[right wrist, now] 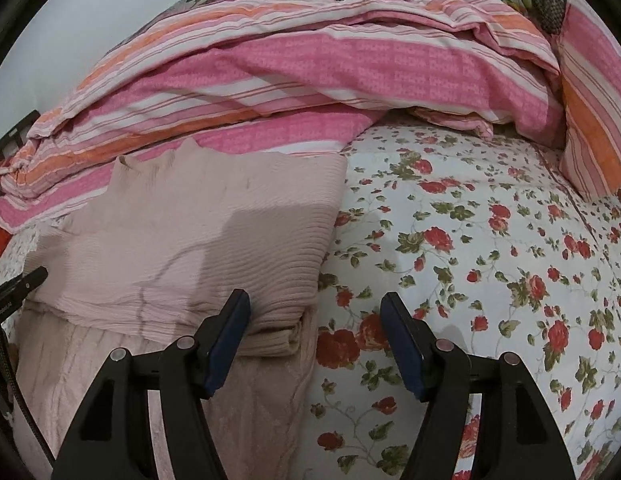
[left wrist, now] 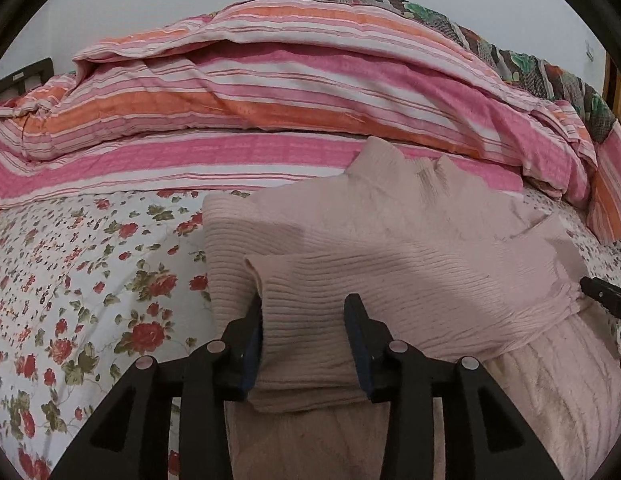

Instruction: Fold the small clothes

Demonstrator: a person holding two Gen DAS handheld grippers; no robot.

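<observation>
Sweater (left wrist: 390, 248) lies folded, neck end toward striped quilt (left wrist: 270, 92).

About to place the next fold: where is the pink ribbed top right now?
The pink ribbed top lies on the floral sheet, just before the striped quilt; lower right in the left wrist view, lower left in the right.

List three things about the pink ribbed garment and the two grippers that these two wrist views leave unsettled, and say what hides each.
- Pink ribbed garment: near hem, left wrist view, hidden behind the left gripper.
- Pale fuzzy cloth beneath it: extent cut off by the bottom edge, right wrist view.
- Right gripper: in the left wrist view only a black tip shows, cut by the right edge.
</observation>
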